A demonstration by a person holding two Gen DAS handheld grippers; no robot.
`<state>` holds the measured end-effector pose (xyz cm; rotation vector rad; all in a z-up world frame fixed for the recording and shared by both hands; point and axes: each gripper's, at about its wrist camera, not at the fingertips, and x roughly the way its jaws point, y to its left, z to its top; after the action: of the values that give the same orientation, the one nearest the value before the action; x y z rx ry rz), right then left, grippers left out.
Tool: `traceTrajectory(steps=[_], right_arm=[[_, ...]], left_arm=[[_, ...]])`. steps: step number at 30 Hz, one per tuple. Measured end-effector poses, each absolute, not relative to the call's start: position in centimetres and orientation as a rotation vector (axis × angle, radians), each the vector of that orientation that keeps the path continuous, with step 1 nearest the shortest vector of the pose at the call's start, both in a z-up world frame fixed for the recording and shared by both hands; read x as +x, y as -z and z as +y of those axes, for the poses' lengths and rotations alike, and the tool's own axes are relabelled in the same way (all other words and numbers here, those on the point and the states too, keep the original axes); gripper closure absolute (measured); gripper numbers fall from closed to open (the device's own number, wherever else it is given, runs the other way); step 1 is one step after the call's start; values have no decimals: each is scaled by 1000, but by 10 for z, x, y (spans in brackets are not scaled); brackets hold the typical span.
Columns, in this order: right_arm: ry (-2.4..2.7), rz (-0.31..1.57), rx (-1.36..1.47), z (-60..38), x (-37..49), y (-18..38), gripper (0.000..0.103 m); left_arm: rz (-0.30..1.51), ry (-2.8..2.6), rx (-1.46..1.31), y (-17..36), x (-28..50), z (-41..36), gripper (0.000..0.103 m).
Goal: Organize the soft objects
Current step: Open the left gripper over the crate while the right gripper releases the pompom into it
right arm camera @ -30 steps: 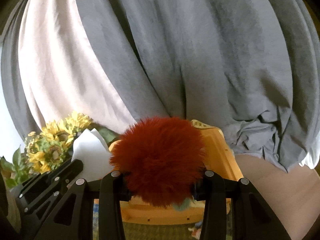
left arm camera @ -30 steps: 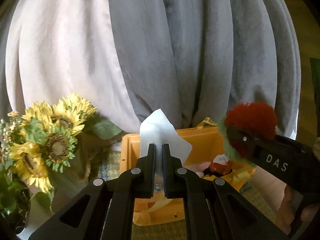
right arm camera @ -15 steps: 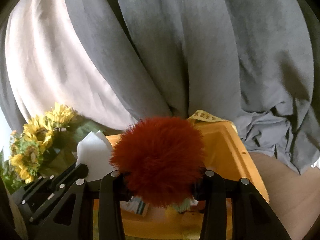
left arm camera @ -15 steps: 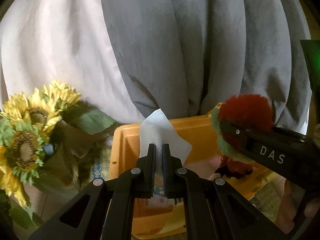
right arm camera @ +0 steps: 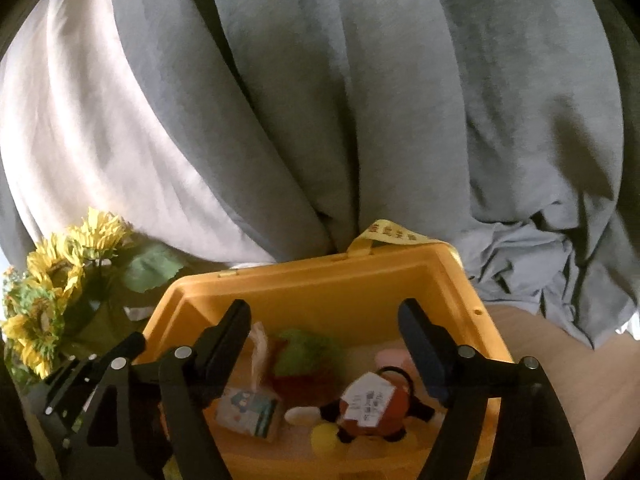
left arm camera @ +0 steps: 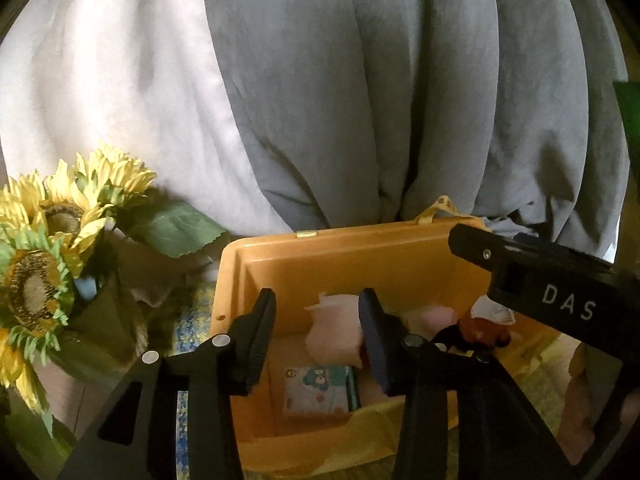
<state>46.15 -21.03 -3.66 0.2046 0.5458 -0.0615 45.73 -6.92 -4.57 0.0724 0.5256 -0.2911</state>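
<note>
Over the orange plastic bin (right arm camera: 332, 292), both tongs, left (left arm camera: 316, 332) and right (right arm camera: 324, 344), are opening empty; white tissue pack (right arm camera: 248, 404) and red-green furry plush (right arm camera: 308, 364) are lying inside, dropped for storage.

My left gripper (left arm camera: 320, 334) hangs over the orange plastic bin (left arm camera: 344, 264), jaws opening, white tissue pack (left arm camera: 332, 332) lying loose below them.

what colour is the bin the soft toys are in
Orange-yellow bin; it shows best in the right wrist view.
</note>
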Motion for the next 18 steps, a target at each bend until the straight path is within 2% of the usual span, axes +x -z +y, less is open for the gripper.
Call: traceTrajectory(steps=[9,18], right_arm=[[82,533,218,-220,432,28,26],[126,505,199,-229,396,21,26]], left_arm=[[490,272,65,27,428,-65,52],[450,279,91,12,393,-70,50]])
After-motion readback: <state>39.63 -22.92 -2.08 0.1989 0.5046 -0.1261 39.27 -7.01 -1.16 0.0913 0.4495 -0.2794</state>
